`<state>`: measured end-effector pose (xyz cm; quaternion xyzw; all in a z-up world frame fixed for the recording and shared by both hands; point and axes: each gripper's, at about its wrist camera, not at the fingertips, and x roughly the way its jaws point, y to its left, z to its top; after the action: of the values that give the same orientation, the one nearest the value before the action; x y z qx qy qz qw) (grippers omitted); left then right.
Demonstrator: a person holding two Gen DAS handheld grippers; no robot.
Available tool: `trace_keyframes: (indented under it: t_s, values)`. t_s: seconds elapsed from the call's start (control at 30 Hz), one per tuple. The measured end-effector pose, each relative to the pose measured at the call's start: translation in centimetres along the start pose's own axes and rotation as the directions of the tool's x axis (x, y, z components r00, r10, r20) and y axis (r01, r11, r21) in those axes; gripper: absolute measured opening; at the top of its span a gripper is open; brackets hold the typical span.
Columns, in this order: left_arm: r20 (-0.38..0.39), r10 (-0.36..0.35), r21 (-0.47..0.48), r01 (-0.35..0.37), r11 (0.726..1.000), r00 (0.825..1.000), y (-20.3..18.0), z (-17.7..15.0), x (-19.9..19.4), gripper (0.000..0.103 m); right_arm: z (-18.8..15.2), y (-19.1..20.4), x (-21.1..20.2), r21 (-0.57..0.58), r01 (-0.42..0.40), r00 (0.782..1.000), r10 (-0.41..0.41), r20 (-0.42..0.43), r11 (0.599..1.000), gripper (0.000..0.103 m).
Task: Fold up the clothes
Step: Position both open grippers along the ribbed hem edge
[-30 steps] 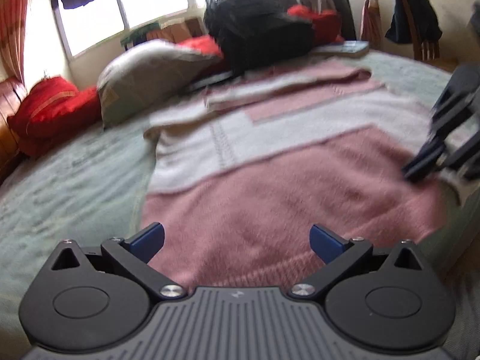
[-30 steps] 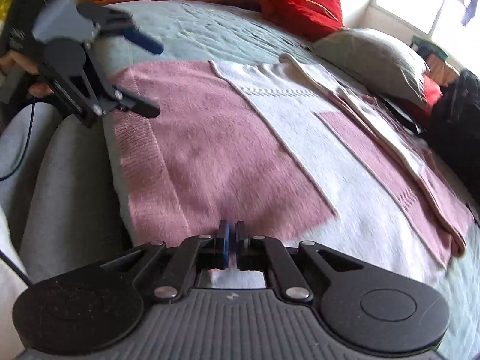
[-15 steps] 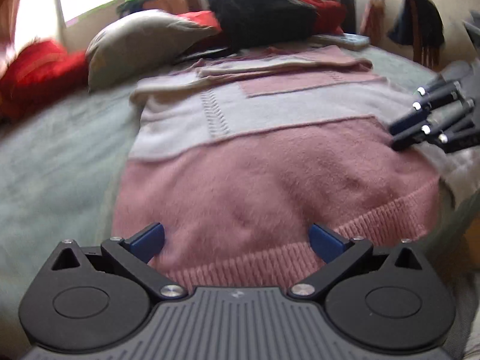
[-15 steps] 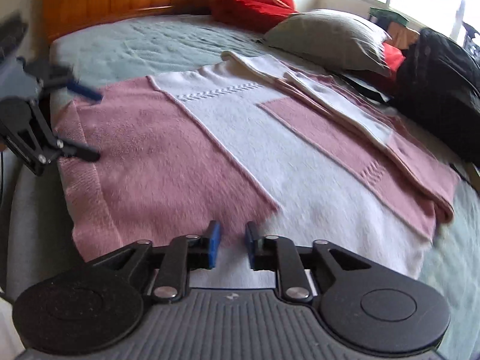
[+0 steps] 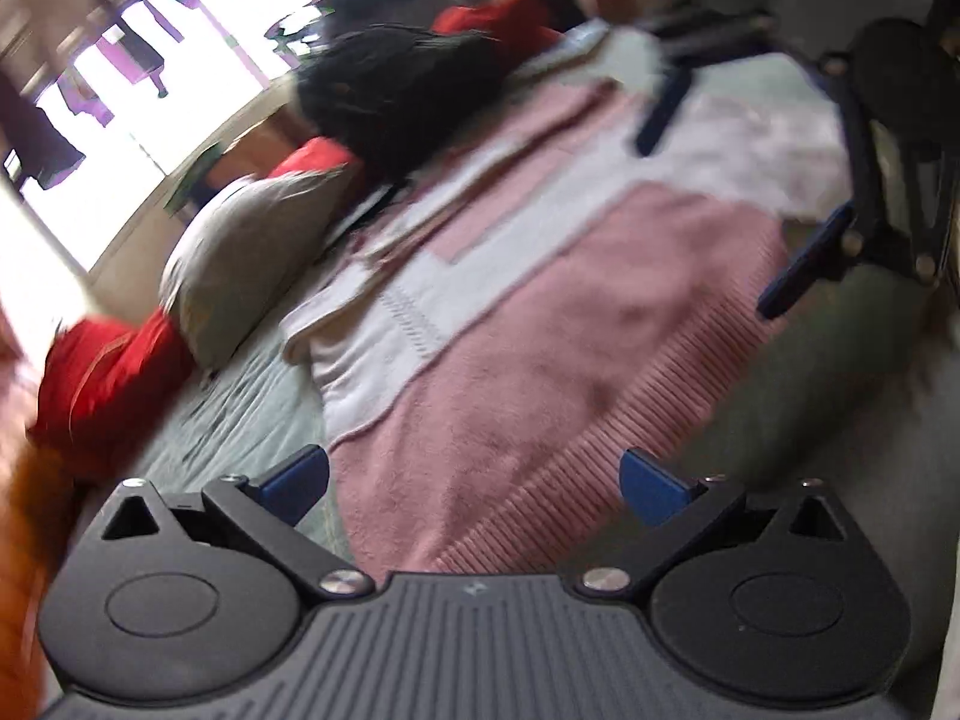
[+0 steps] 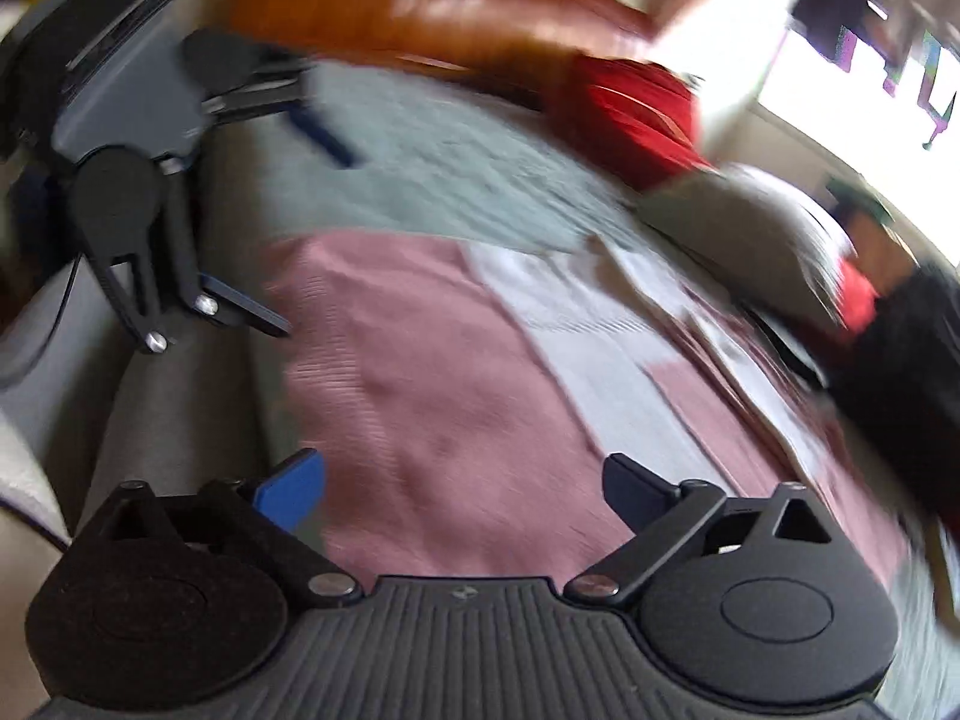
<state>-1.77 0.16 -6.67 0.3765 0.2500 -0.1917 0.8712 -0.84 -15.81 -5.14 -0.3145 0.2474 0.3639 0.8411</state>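
Pink sweater lies near; both my grippers, left and right, gape empty, so a shallow pinch could slip off its hem.

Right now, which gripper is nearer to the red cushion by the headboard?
Left. The left gripper hovers over the sweater's hem corner on the side where the red cushion lies; the right gripper is over the opposite hem corner.

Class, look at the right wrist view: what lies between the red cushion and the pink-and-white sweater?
In the right wrist view, bare green bedspread separates the red cushion from the sweater.
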Motion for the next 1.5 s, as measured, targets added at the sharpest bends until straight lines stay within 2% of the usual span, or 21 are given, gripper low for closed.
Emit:
trace_keyframes:
  t_s: [0.1, 0.2, 0.27, 0.33, 0.43, 0.67, 0.87, 0.93, 1.1, 1.27, 1.43, 1.5]
  values:
    - [0.007, -0.011, 0.018, 0.011, 1.000, 1.000, -0.8, -0.1, -0.2, 0.102, 0.2, 2.1, 2.1, -0.093, 0.017, 0.998, -0.022, -0.053, 0.996, 0.103]
    - [0.014, -0.013, 0.020, 0.013, 1.000, 1.000, -1.1, -0.2, -0.2, 0.102, -0.3, 3.6, 3.9, -0.200, 0.102, 0.989, -0.122, -0.087, 0.974, 0.103]
    - [0.019, -0.014, 0.027, 0.014, 1.000, 1.000, -1.4, -0.2, 0.0, 0.102, -0.5, 4.1, 4.2, -0.258, 0.168, 0.978, -0.193, -0.075, 0.951, 0.103]
    - [0.019, -0.021, 0.037, 0.021, 0.999, 1.000, -1.8, 0.0, 0.3, 0.102, -0.4, 3.9, 3.9, -0.276, 0.206, 0.972, -0.230, -0.056, 0.939, 0.103]
    - [0.020, -0.034, 0.053, 0.032, 0.998, 0.999, -2.4, 0.3, 1.0, 0.102, 0.0, 3.1, 3.4, -0.255, 0.263, 0.959, -0.281, -0.033, 0.930, 0.103]
    - [0.015, -0.001, 0.107, -0.001, 0.994, 1.000, -3.9, 1.0, 3.4, 0.102, 0.6, 1.4, 2.6, -0.191, 0.289, 0.955, -0.296, -0.010, 0.938, 0.103]
    - [0.045, 0.102, 0.046, -0.104, 0.993, 0.994, -2.5, 1.4, 3.9, 0.102, 0.8, 1.8, 2.3, -0.194, 0.256, 0.965, -0.261, -0.005, 0.947, 0.103]
    - [0.049, 0.102, 0.021, -0.103, 0.994, 0.994, -1.9, 1.5, 3.8, 0.102, 0.8, 2.2, 2.6, -0.203, 0.251, 0.966, -0.257, -0.005, 0.946, 0.103]
    - [0.065, 0.091, 0.024, -0.093, 0.995, 0.994, -1.8, 1.7, 3.2, 0.102, 0.5, 3.0, 4.6, -0.250, 0.324, 0.942, -0.337, -0.008, 0.912, 0.103]
    - [0.040, 0.069, 0.076, -0.072, 0.995, 0.997, -2.5, 1.0, 4.0, 0.102, 0.5, 3.3, 5.3, -0.266, 0.393, 0.914, -0.405, 0.011, 0.880, 0.103]
    - [0.047, 0.153, 0.107, -0.157, 0.982, 0.987, -2.6, 1.0, 5.1, 0.102, 1.1, 2.6, 4.5, -0.235, 0.426, 0.902, -0.430, 0.038, 0.874, 0.103]
    - [0.058, 0.194, 0.110, -0.199, 0.974, 0.979, -2.5, 1.2, 5.5, 0.102, 1.2, 2.3, 4.4, -0.221, 0.420, 0.905, -0.424, 0.031, 0.880, 0.103]
